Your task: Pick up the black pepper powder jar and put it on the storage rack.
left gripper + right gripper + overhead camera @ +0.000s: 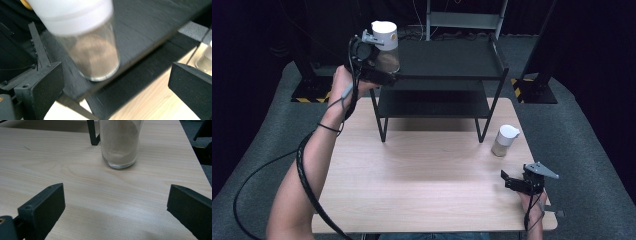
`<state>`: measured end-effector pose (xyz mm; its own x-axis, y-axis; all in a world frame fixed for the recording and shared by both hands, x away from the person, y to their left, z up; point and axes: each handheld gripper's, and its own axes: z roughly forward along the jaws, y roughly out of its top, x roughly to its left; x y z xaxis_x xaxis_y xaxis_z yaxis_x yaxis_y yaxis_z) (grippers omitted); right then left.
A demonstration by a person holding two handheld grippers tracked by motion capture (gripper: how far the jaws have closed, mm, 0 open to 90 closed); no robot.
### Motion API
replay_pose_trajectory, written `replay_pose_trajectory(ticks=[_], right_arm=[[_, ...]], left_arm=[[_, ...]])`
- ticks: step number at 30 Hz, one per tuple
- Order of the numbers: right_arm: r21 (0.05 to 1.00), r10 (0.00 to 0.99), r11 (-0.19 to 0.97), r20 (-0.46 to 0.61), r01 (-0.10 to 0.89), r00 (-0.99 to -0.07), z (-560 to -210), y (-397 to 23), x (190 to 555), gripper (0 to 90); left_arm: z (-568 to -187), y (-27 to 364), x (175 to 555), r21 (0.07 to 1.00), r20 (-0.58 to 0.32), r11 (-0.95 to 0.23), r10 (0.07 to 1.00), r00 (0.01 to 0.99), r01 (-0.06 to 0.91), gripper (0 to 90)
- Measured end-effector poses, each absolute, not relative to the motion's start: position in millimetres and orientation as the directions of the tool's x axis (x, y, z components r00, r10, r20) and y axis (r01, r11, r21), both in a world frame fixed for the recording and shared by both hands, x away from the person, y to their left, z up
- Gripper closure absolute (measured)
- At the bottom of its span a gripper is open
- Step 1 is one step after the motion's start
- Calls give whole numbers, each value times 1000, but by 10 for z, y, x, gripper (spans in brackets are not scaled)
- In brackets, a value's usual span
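L claw (pixel 115 82) open; jar (pixel 92 50) on shelf (pixel 155 27)

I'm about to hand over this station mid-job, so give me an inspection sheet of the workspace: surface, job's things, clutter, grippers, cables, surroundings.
Surface: light wooden table, bare in the middle; a black two-tier shelf stands at its far edge.
Job's things: shelf jar, white lid, brown powder, on the top shelf's left front corner; table jar, same kind, on the table by the shelf's right leg.
Clutter: nothing seen.
Grippers: left gripper open, jaws either side of the shelf jar without touching; right gripper open, nothing between its jaws, low over the table's near right corner, pointing at the table jar.
Cables: left cable runs along the forearm and off the table's left edge.
Surroundings: grey carpet, dark stand bases with hazard striping.
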<state>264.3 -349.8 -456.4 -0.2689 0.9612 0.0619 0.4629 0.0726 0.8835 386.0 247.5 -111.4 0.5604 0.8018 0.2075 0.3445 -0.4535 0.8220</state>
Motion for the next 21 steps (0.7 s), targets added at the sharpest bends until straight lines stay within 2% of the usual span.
replay_pose_trajectory(ticks=[11,21], right_arm=[[884,962,71,62,462,-266,-4565,-3497,2641,8],[884,962,72,62,462,-267,-4566,-3498,2641,8]], left_arm=[[-1662,2635,3577,782,216,-508,764,608,360,1],[-2483,2824,3237,788,155,-483,756,636,382,1]])
